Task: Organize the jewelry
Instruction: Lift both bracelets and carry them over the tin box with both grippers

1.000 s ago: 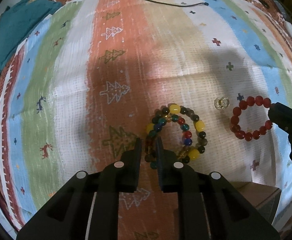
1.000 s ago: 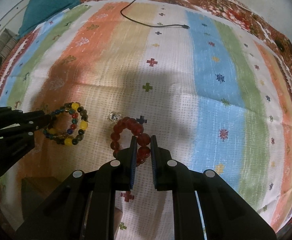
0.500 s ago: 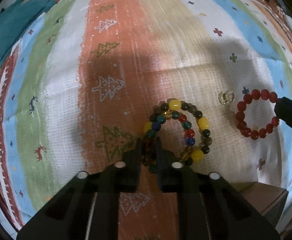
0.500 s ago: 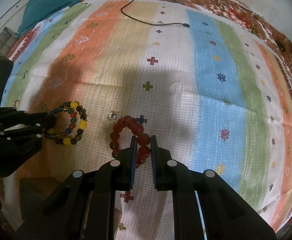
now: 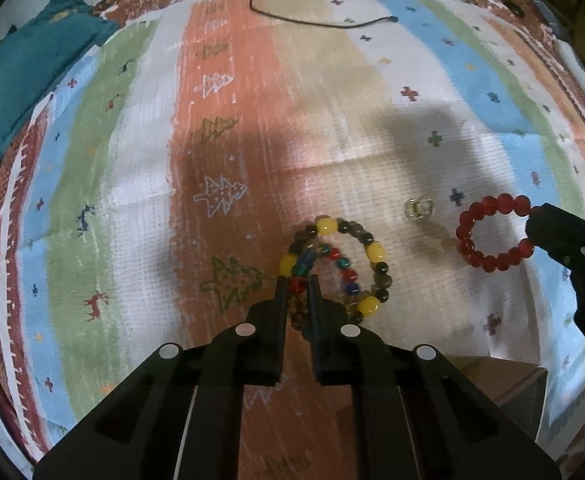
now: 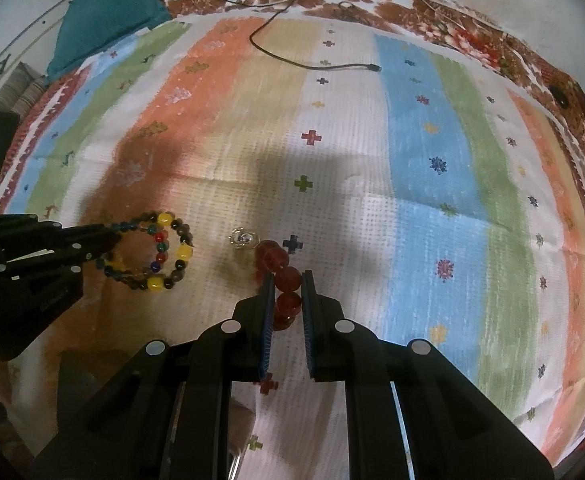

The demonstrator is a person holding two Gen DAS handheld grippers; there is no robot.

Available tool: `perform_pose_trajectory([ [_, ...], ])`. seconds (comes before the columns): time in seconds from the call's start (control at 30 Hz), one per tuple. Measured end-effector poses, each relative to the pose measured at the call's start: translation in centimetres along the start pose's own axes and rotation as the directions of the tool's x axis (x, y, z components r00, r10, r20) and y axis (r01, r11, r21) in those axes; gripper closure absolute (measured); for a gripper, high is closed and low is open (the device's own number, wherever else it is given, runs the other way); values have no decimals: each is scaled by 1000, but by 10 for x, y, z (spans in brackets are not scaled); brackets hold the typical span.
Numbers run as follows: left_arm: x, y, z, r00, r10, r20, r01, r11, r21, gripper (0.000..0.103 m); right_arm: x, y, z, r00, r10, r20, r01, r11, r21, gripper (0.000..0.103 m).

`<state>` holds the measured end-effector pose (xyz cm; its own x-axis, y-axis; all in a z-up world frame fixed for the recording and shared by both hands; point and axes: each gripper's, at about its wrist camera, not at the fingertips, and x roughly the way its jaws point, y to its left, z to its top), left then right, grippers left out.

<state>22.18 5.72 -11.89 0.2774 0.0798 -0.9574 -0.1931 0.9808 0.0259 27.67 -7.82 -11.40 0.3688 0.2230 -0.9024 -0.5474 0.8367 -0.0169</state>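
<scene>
On the far left a teal cloth (image 5: 40, 52) lies bunched at the edge of the striped mat (image 5: 132, 200), well apart from the work. Next comes my left gripper (image 5: 296, 286): a second ago its tips sat a little wider on either side of the multicoloured bracelet (image 5: 334, 266), and now they have drawn in and pinch the near side of the doubled strand, with a red bead showing right between the tips. The rest of that bracelet lies on the mat beyond the fingers, and I cannot tell whether it has begun to lift.

Between the two bracelets sits a small clear ring (image 5: 419, 209), touched by neither tool. Just beside it is the red bracelet (image 5: 492, 238), and my right gripper (image 6: 286, 280) is closed on its near beads. In the right wrist view the loop now reads nearly edge-on, beads stacked in a line between the pads, where a second ago it showed more as an open ring. I judge that it is tilting up off the cloth.

So both pieces seem secured at once, and the carry to wherever they belong can start. A brown box (image 5: 504, 380) shows at the lower right, possibly the destination. At the top, a black cable (image 5: 312, 20) lies well clear.
</scene>
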Motion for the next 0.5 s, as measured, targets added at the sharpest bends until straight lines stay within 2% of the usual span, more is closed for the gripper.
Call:
perform_pose_trajectory([
  [0.23, 2, -4, -3, 1000, 17, -8, -17, 1000, 9, 94, -8, 1, -4, 1000, 10, 11, -10, 1000, 6, 89],
  [0.5, -35, -8, -10, 997, -30, 72, 29, 999, 12, 94, -33, -1, -10, 997, 29, 70, -31, 999, 32, 89],
])
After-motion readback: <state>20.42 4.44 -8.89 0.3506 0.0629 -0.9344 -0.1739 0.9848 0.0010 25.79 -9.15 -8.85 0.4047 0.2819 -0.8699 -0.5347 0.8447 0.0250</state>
